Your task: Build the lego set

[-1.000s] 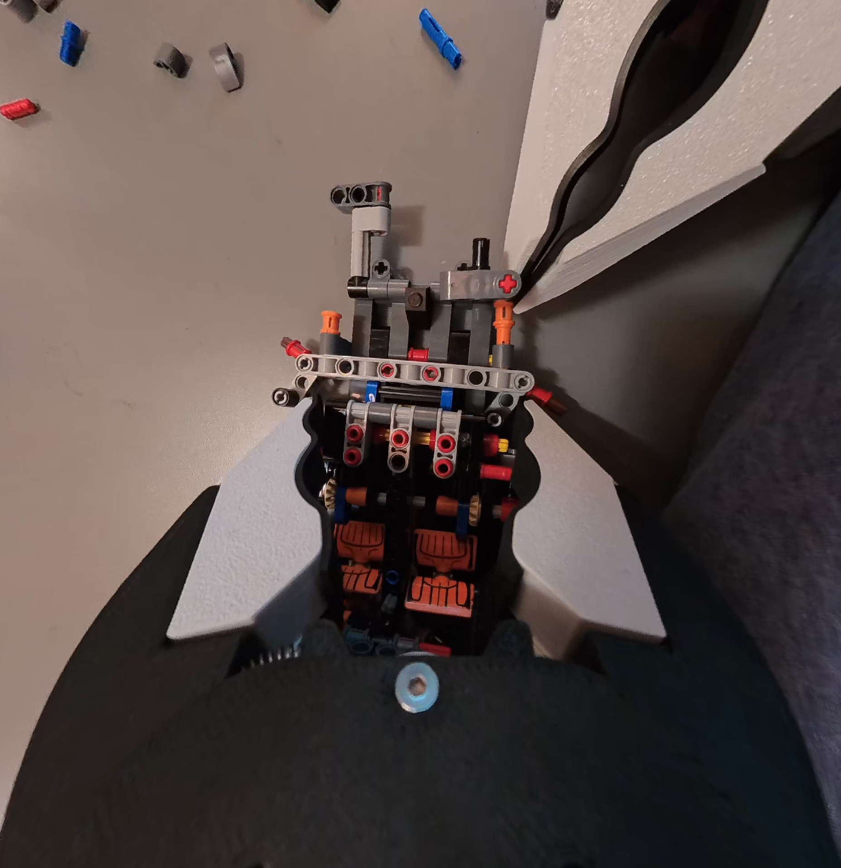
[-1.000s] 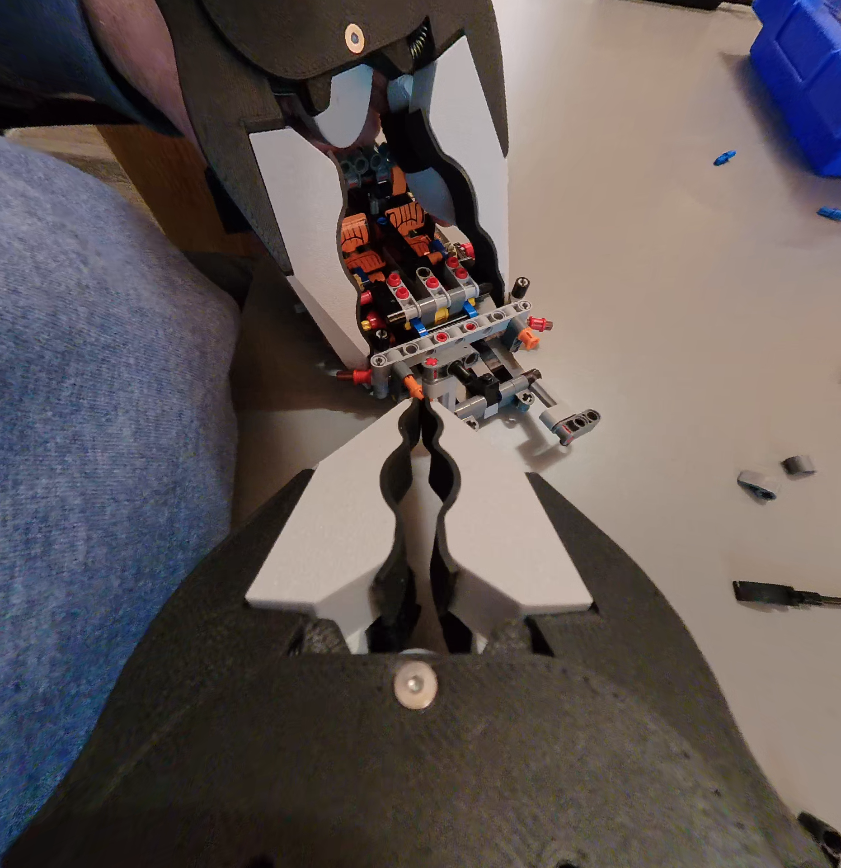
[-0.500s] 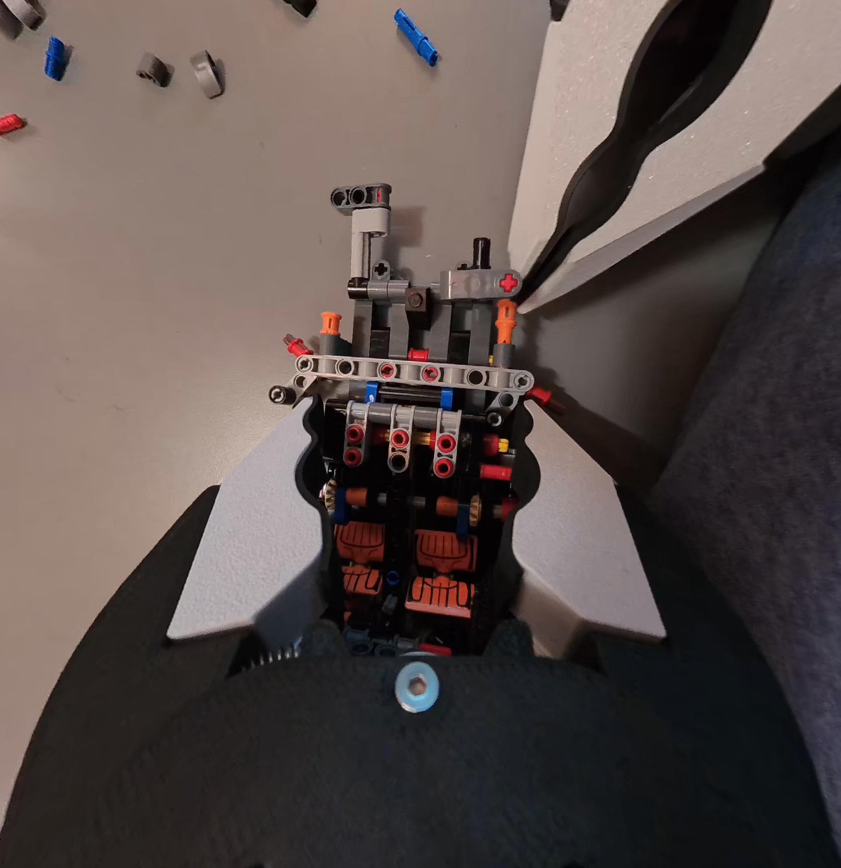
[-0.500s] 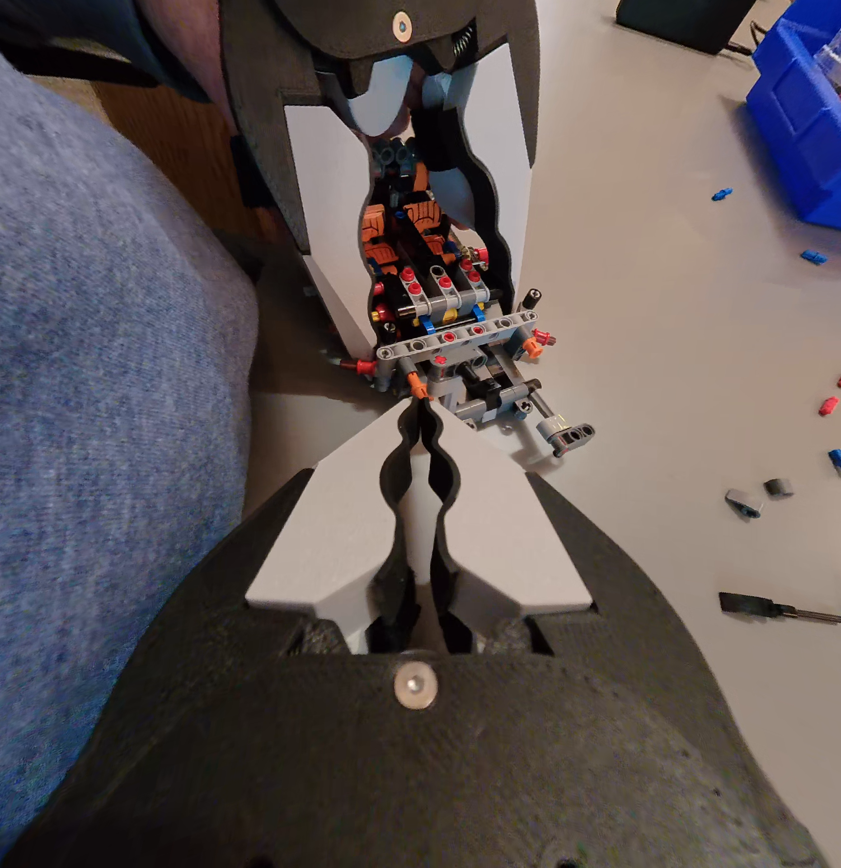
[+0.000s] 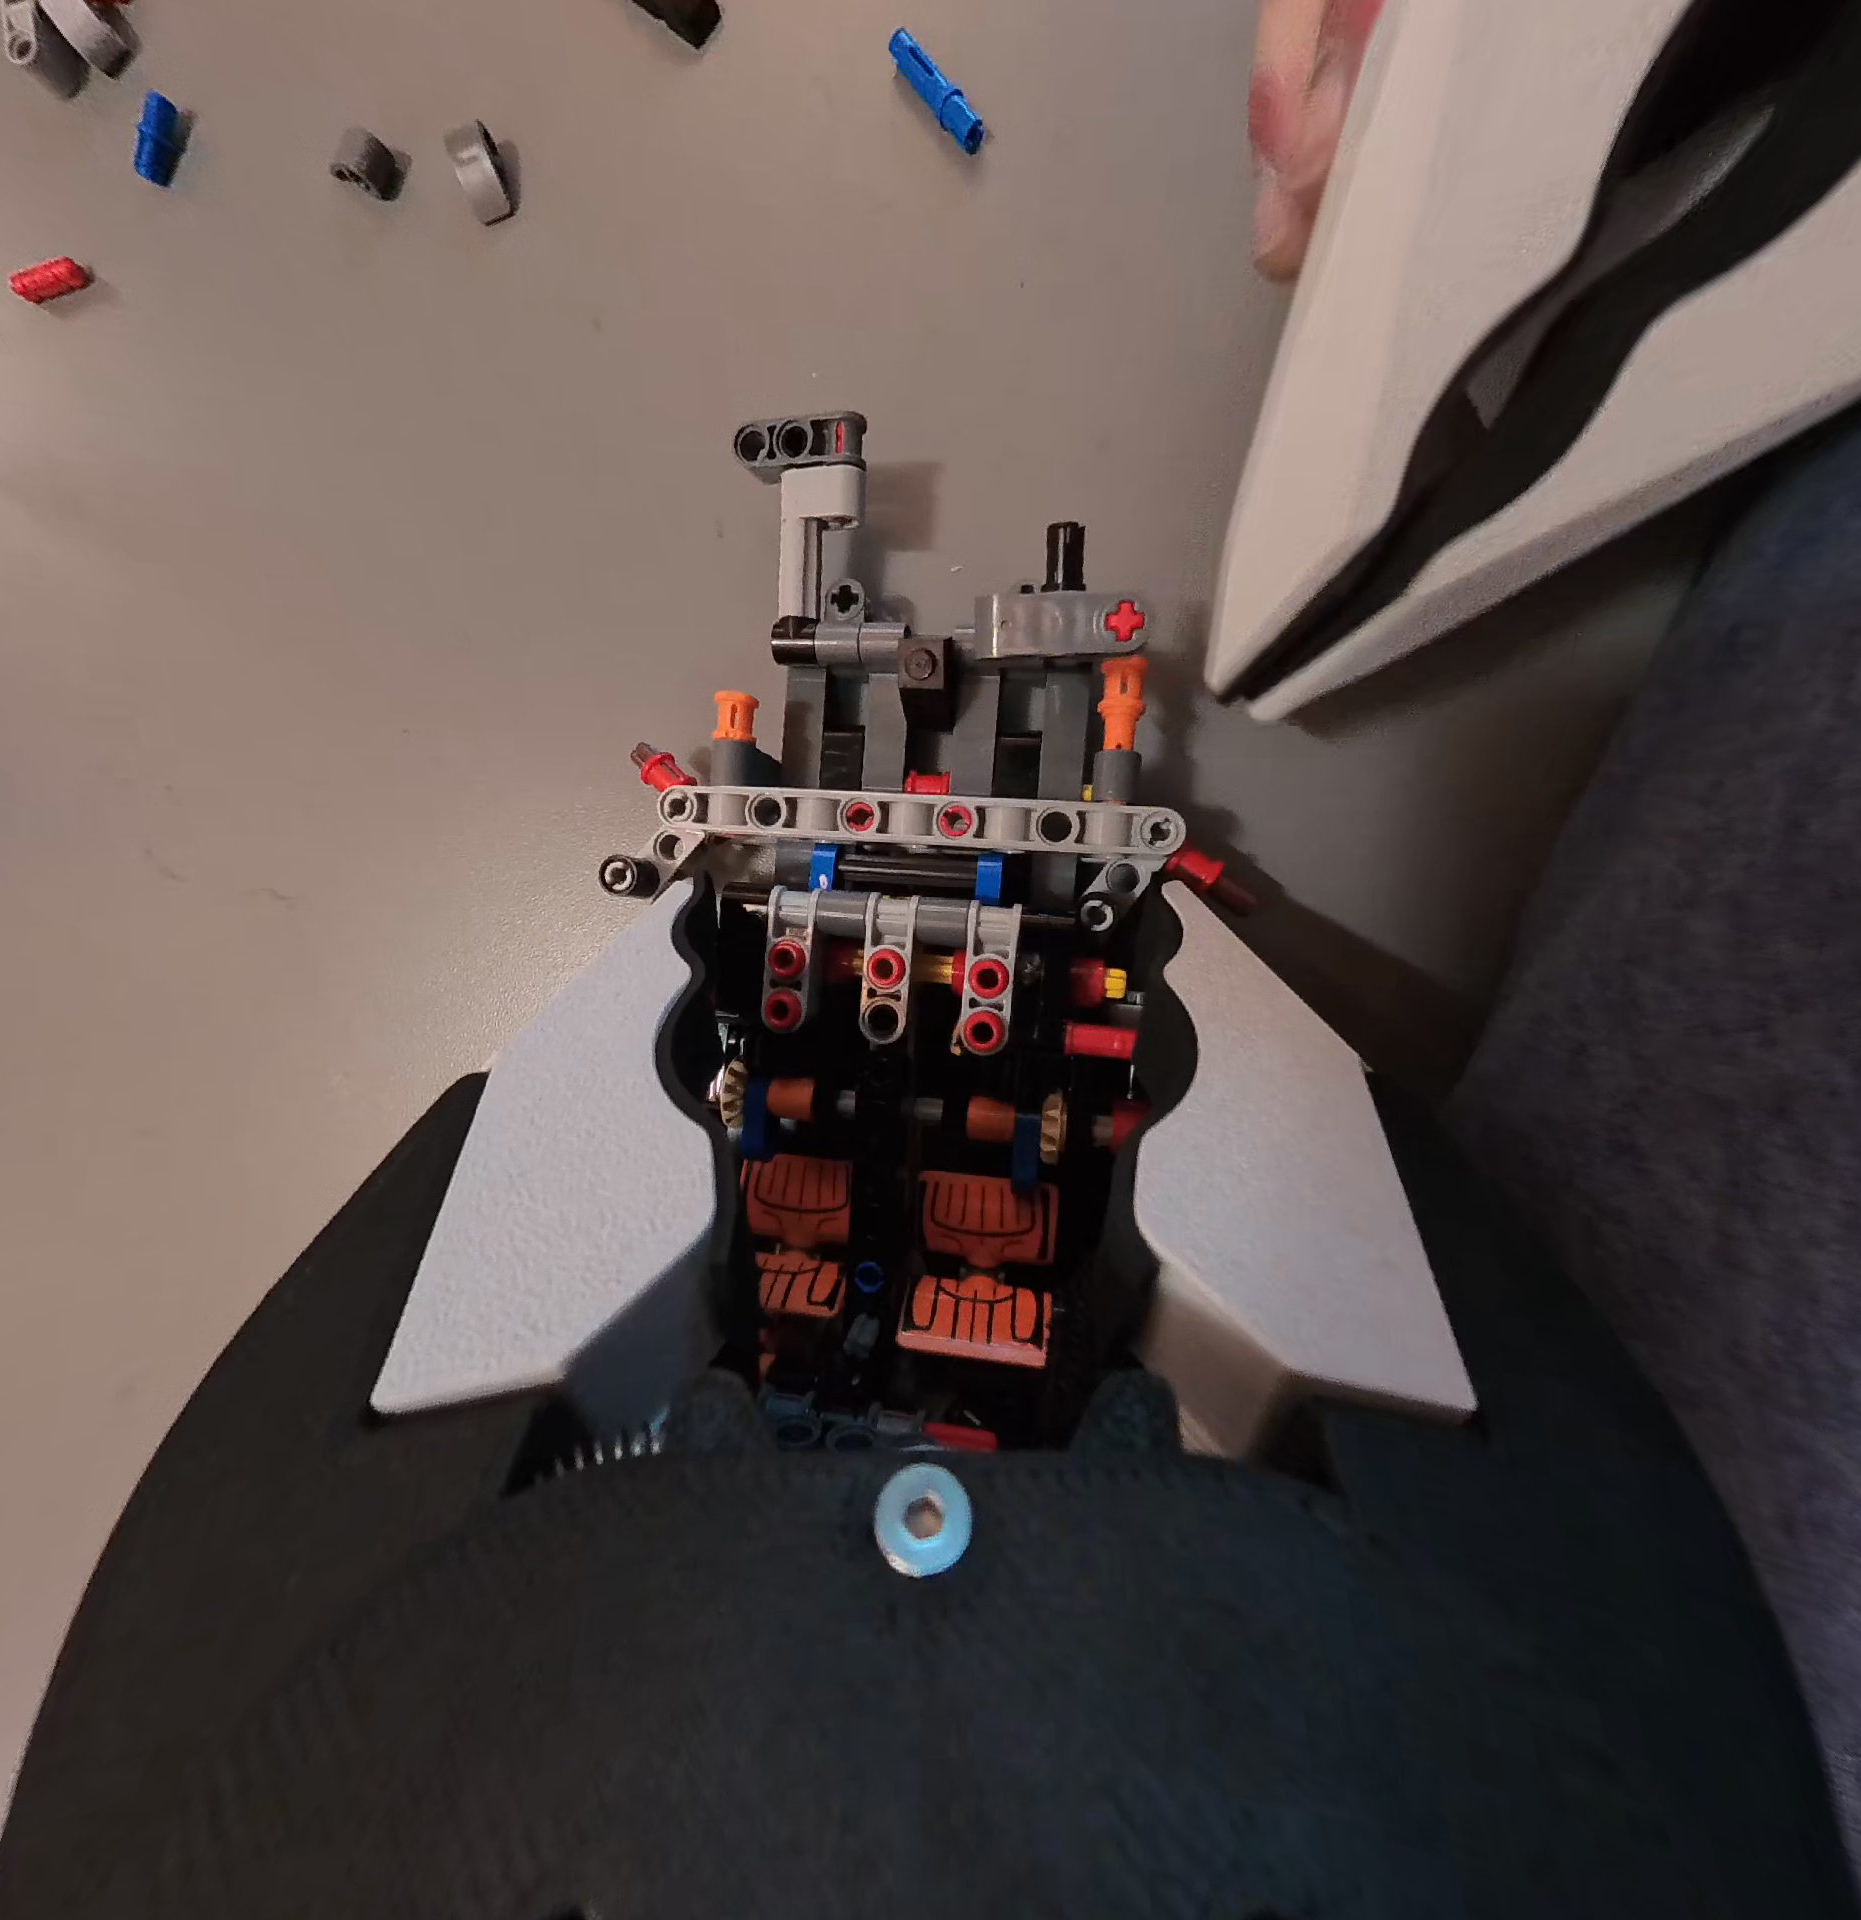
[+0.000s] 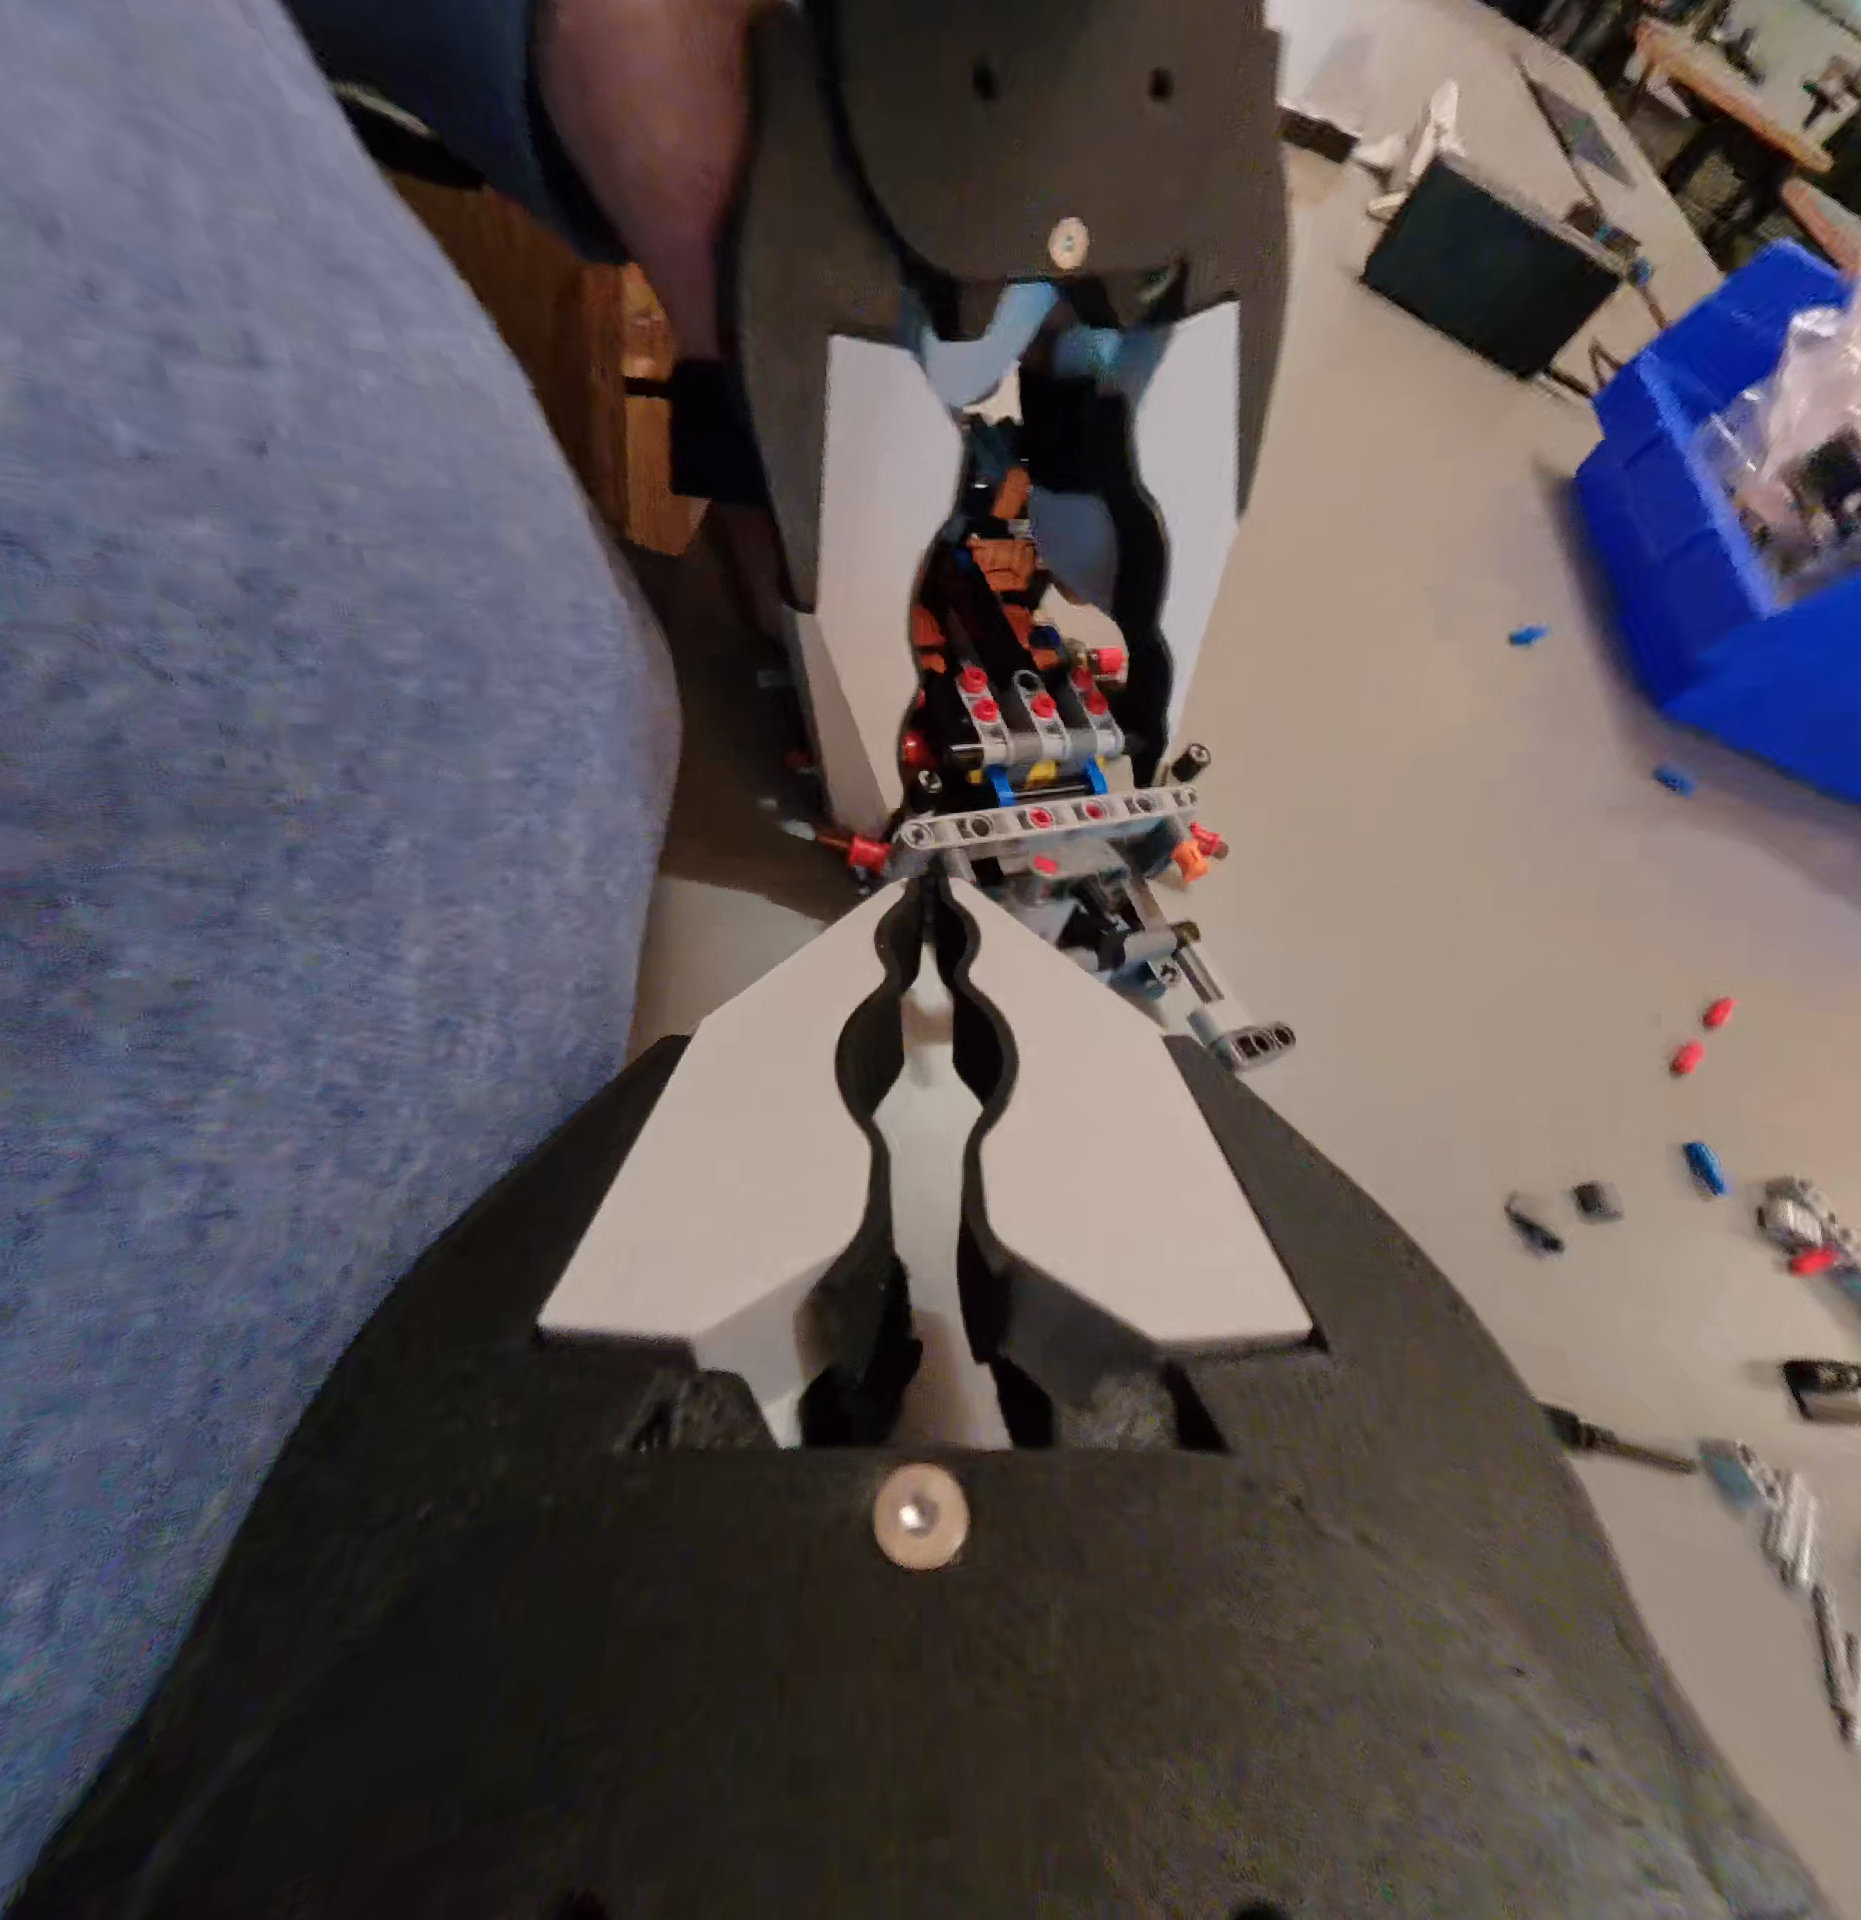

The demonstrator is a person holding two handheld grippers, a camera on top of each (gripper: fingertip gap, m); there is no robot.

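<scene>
Left claw point(image 5: 921, 904) clamps lego model point(image 5: 910, 862); right claw point(image 6: 931, 888) pressed together, empty.

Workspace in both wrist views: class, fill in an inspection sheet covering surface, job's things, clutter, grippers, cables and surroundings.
Surface: pale grey table, mostly bare near the model.
Job's things: part-built lego model, its front end resting on the table; loose pins and connectors scattered beyond it.
Clutter: blue bin holding a clear bag; black box.
Grippers: left gripper shut on the model; right gripper shut, empty, tips beside the model's front corner.
Cables: nothing seen.
Surroundings: person's blue-clad leg at the table edge; more tables behind, blurred.
</scene>
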